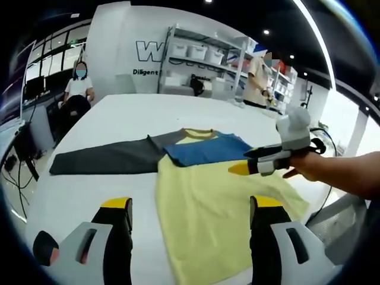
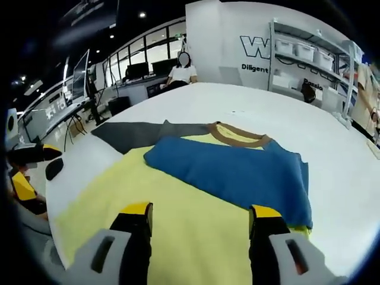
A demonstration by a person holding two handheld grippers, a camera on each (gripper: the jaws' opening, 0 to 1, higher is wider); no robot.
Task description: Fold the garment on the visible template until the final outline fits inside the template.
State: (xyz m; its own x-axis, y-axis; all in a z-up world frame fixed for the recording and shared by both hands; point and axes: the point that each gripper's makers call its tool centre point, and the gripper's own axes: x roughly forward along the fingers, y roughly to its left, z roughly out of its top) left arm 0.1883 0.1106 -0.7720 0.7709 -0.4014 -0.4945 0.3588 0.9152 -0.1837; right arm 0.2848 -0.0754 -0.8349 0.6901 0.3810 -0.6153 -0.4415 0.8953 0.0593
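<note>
A long-sleeved shirt lies flat on the white table [image 1: 119, 119]. Its yellow body [image 1: 208, 208] faces me, a blue sleeve [image 1: 208, 148] is folded across the chest below the tan collar [image 1: 199, 134], and a dark grey sleeve [image 1: 107, 159] stretches out to the left. My left gripper [image 1: 191, 205] hovers open over the yellow hem. My right gripper [image 1: 242, 164], held by a hand, reaches in over the shirt's right side. In the right gripper view it [image 2: 200, 209] stands open above the yellow body [image 2: 178, 237], short of the blue sleeve [image 2: 237, 172]. I cannot make out a template outline.
The left gripper [image 2: 35, 169] sits at the table's rounded edge. One person [image 1: 77, 89] sits beyond the far left corner, another [image 1: 261, 77] stands by shelves [image 1: 202, 53] of white bins. Cables [image 1: 18, 172] hang off the left.
</note>
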